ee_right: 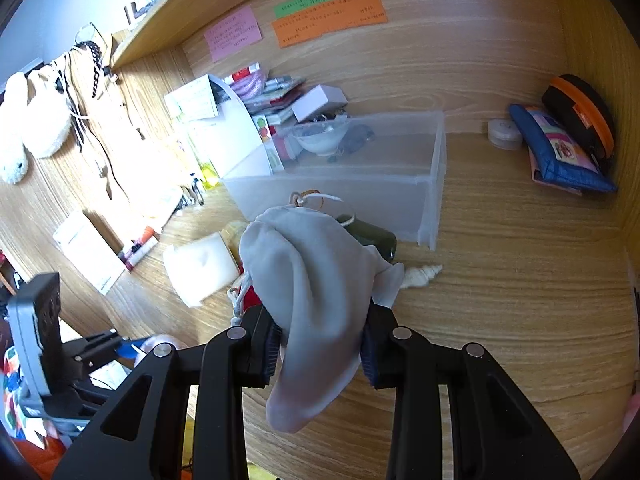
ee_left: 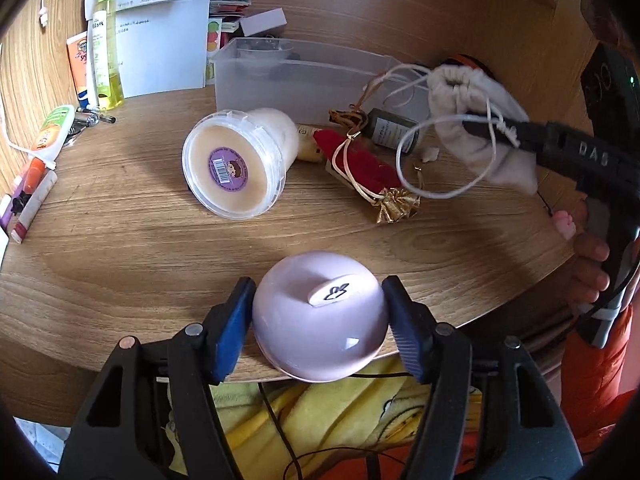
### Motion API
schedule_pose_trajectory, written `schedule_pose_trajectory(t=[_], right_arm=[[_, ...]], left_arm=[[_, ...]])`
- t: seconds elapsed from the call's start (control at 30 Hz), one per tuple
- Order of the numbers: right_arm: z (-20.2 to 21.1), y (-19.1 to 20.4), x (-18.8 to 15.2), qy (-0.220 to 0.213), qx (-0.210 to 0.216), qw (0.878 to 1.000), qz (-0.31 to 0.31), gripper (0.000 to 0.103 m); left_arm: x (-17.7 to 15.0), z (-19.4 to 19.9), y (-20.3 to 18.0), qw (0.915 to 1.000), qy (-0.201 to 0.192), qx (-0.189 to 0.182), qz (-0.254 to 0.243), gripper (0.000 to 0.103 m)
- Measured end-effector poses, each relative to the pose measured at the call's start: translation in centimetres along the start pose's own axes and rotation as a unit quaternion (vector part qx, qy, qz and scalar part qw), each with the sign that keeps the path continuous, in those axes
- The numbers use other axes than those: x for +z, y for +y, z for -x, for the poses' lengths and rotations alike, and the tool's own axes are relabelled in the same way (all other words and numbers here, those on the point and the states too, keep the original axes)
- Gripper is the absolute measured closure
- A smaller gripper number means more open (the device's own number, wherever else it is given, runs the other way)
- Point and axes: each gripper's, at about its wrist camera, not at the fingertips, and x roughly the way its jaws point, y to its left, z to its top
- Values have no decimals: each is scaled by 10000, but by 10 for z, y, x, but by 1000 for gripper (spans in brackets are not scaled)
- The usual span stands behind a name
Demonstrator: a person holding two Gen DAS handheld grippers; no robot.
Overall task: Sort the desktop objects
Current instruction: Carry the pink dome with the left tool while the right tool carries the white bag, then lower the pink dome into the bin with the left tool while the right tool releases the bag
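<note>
We see a big wooden table (ee_left: 120,248) with lots of things on it. At the back sits a see-through plastic box (ee_right: 360,184) with no lid. A small white bowl (ee_right: 320,138) sits inside it at the back end.

Next in size is a round plastic tub (ee_left: 236,162). It lies on its side in the middle of the table, and its lid with a purple sticker faces us.

Our right gripper (ee_right: 320,350) is squeezed shut on a soft white cloth bag (ee_right: 308,300). The bag hangs between the two fingers, up off the table and in front of the plastic box. Its white string (ee_left: 436,152) loops down in the air. In the left view, the bag is up at the right side, over the table.

Our left gripper (ee_left: 320,320) holds a round pink jar (ee_left: 320,316). The blue pads (ee_left: 232,332) press on both sides of it. The jar is at the near edge of the table, close to us.

Between the tub and the bag lies a red pouch (ee_left: 368,164) with gold trim. A dark green bottle (ee_left: 394,130) lies on its side just behind it, close to the front wall of the box. A little white seashell (ee_right: 420,276) rests on the table near the bottle.

On the left side, a yellow bottle (ee_left: 106,56) lies beside some papers (ee_left: 160,40).
</note>
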Motion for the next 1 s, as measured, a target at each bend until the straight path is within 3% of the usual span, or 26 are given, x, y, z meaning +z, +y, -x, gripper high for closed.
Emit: schedule_pose_trajectory(t=[0.33, 0.53, 0.77, 1.0], right_arm=[[20, 8, 48, -513, 77, 9984, 204, 73], [24, 11, 73, -717, 185, 9969, 257, 73], [12, 6, 89, -717, 192, 9969, 263, 73], [-4, 0, 103, -639, 27, 9975, 304, 73]], left_arm=[[6, 1, 11, 9998, -105, -11, 190, 39], [30, 22, 14, 9987, -449, -126, 226, 39], [89, 46, 19, 9961, -843, -265, 49, 39], [156, 44, 28, 9954, -869, -412, 16, 39]])
